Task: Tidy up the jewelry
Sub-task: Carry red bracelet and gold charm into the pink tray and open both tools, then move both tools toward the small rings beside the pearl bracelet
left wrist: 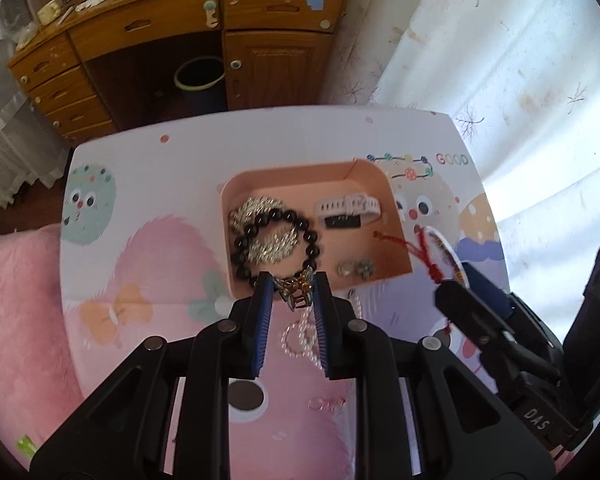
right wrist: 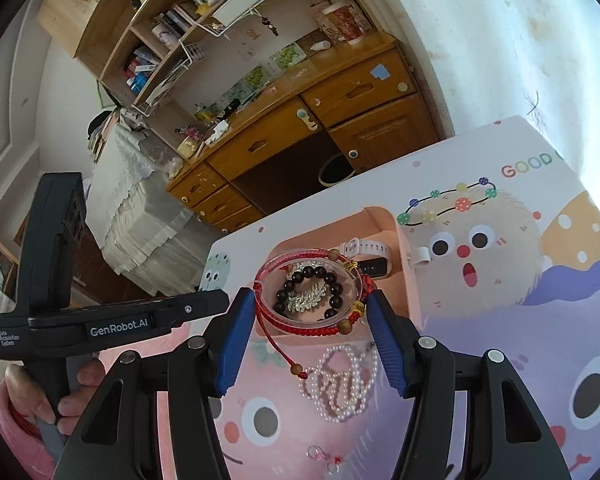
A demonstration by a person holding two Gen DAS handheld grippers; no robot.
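Observation:
A pink tray (left wrist: 288,178) sits on the cartoon-print table and holds a black bead bracelet (left wrist: 312,236), a silver piece (left wrist: 260,210), a white watch (left wrist: 346,206) and small earrings (left wrist: 356,268). My left gripper (left wrist: 290,292) is shut on a gold hair claw (left wrist: 296,294) at the tray's near edge. My right gripper (right wrist: 310,308) is shut on a clear bangle wound with red cord (right wrist: 312,330), held above the tray (right wrist: 384,220). A pearl necklace (right wrist: 340,384) lies on the table near the tray, also in the left wrist view (left wrist: 300,338).
A wooden desk (left wrist: 204,40) with drawers and a dark bin (left wrist: 199,80) stands beyond the table. A pink cushion (left wrist: 16,300) is at the left. A small pink ring (right wrist: 316,453) and a white loop (right wrist: 422,256) lie on the table. A curtain (left wrist: 500,60) hangs at the right.

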